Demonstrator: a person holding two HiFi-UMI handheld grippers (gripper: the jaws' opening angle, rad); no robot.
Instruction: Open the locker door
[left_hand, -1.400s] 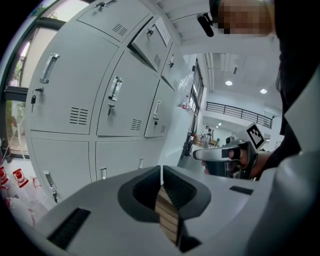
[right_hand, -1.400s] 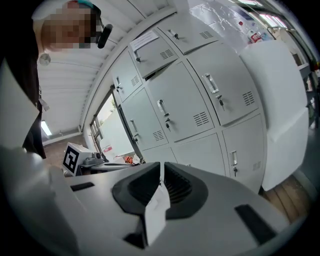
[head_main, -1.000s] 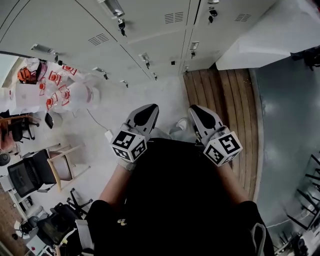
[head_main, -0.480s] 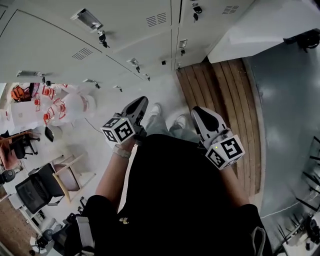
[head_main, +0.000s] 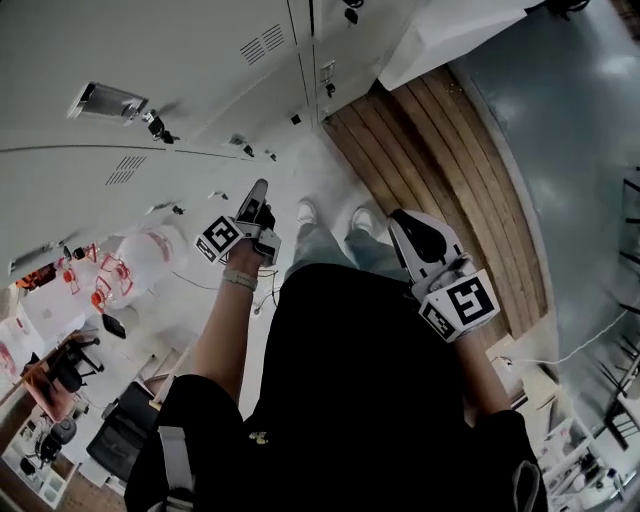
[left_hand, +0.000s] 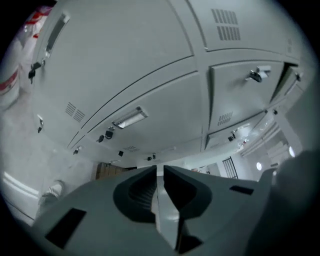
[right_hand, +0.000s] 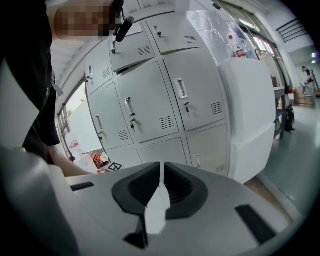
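Observation:
Grey metal lockers (head_main: 180, 60) fill the upper left of the head view; one door carries a silver handle (head_main: 108, 100) with a key (head_main: 155, 125) hanging below it. My left gripper (head_main: 257, 197) reaches out toward the lockers, shut and empty, short of any door. In the left gripper view a locker door (left_hand: 170, 115) with its handle (left_hand: 129, 118) and key lock (left_hand: 107, 134) lies ahead of the closed left gripper (left_hand: 160, 170). My right gripper (head_main: 405, 225) stays near my body, shut and empty. The right gripper (right_hand: 161, 167) faces closed lockers (right_hand: 150, 105) from farther off.
A wooden floor strip (head_main: 430, 160) runs along the lockers to a white cabinet (head_main: 440, 30). Grey floor (head_main: 570, 150) lies to the right. Red-and-white bags (head_main: 110, 270) and chairs (head_main: 120, 430) stand at the left. My shoes (head_main: 305, 212) are just below the left gripper.
The left gripper has stretched forward and left toward the lockers. The head view has swung, so the lockers look closer. The right gripper has stayed near the body.

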